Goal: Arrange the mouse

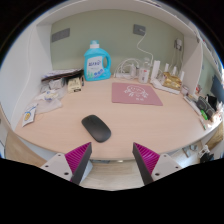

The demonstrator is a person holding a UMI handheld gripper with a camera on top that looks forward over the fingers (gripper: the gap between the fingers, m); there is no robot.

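1. Seen from the gripper, looking forward along its two fingers over a pale tabletop.
2. Fingers spread wide apart, pink pads facing each other, nothing held between them.
3. Black mouse lying on the bare table just ahead of the fingers, nearer the left finger than the right, apart from both.
4. Long axis of the mouse slanted: far end leaning left, near end pointing toward the gap between the fingers.
5. Pink mouse mat lying flat farther on, beyond the mouse and a little to its right, well apart from it.
6. Blue detergent bottle standing upright at the back, left of the mat; small clutter along the far edge, too small to name.
7. Judged from this layout: mouse not yet on the mat; likely call for a short move forward and slightly left, with a turn of the fingers to straddle the narrow sides of the mouse rather than its length.
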